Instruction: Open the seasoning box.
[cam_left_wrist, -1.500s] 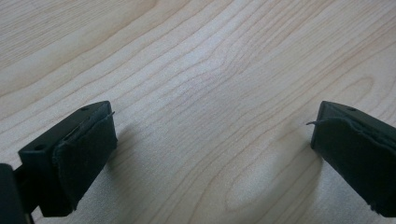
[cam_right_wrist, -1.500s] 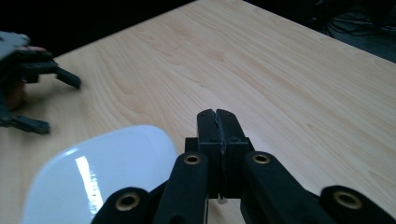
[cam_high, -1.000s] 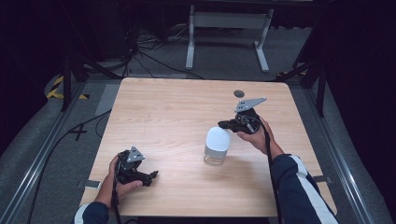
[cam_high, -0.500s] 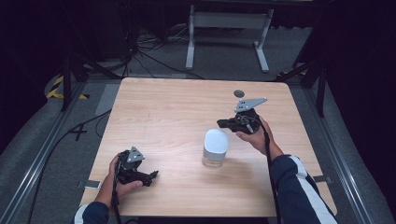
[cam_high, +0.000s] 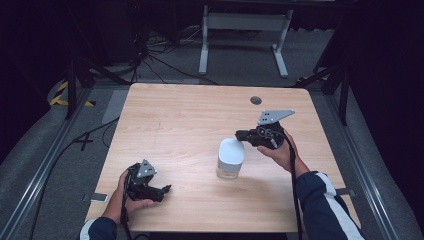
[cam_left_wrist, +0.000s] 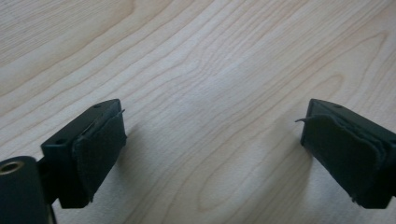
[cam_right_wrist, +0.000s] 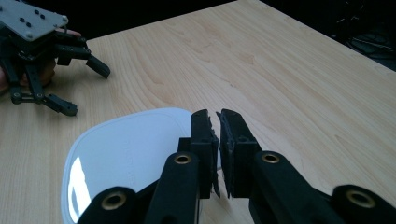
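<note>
A clear container (cam_high: 230, 169) with a white rounded-square lid (cam_high: 232, 150) stands on the wooden table (cam_high: 190, 120), right of centre. My right gripper (cam_high: 239, 134) is shut with nothing between its jaws, its tips just beyond the lid's far right edge. In the right gripper view the shut right gripper (cam_right_wrist: 218, 126) hovers over the lid's (cam_right_wrist: 126, 154) near corner; whether they touch is unclear. My left gripper (cam_high: 164, 191) lies open at the table's front left, held in a hand. The open left gripper (cam_left_wrist: 212, 154) has bare wood between its pads, and it (cam_right_wrist: 88, 91) also appears across the table.
A small dark round hole (cam_high: 256, 100) sits in the tabletop near the far edge. Beyond the table stand a metal frame's legs (cam_high: 202, 50) and loose cables (cam_high: 155, 55) on the floor. A cable trails from each gripper toward the front edge.
The right gripper's tips have shifted slightly left toward the lid. The lid now looks flatter on the container than a second ago. The left gripper has not moved.
</note>
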